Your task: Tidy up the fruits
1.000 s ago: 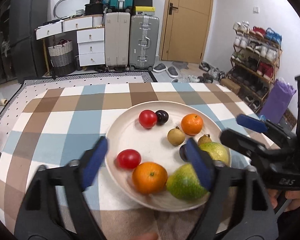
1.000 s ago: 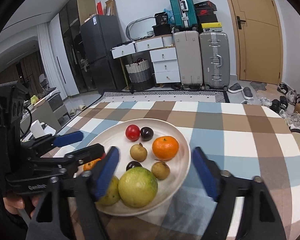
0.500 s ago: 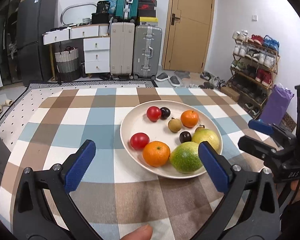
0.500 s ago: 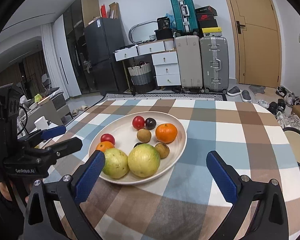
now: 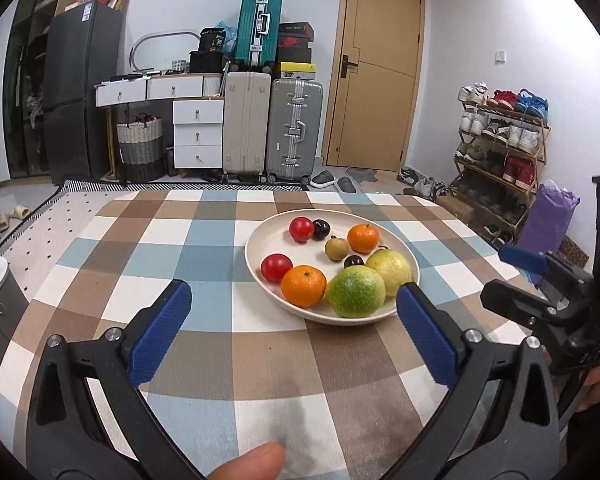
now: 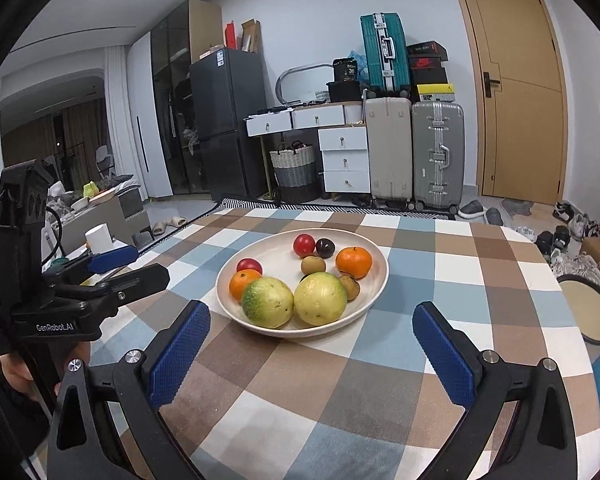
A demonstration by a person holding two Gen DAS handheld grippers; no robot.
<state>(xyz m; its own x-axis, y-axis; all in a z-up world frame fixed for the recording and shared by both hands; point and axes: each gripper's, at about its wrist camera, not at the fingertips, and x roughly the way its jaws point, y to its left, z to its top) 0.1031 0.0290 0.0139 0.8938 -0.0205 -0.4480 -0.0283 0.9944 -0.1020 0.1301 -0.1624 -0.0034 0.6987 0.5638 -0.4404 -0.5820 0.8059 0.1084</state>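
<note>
A cream plate (image 5: 260,236) (image 6: 374,286) sits on the checked tablecloth and holds several fruits: two green-yellow guavas (image 5: 355,291) (image 6: 320,298), two oranges (image 5: 303,285) (image 6: 353,262), two red tomatoes (image 5: 276,267) (image 6: 304,245), dark plums (image 5: 320,229) and small brown fruits (image 5: 336,248). My left gripper (image 5: 294,330) is open and empty, just short of the plate's near rim. My right gripper (image 6: 310,350) is open and empty, also short of the plate. Each gripper shows in the other's view: the right (image 5: 540,280), the left (image 6: 112,268).
The checked tablecloth (image 5: 204,264) covers the table. A round dish (image 6: 586,309) lies by the table's right edge. Suitcases (image 5: 294,128), drawers (image 5: 198,134), a basket (image 5: 139,142), a shoe rack (image 5: 500,140) and a fridge (image 6: 224,120) stand beyond.
Both grippers have pulled back and up from the plate, which now looks smaller and farther. The jaws have stayed open. The fruits have not moved.
</note>
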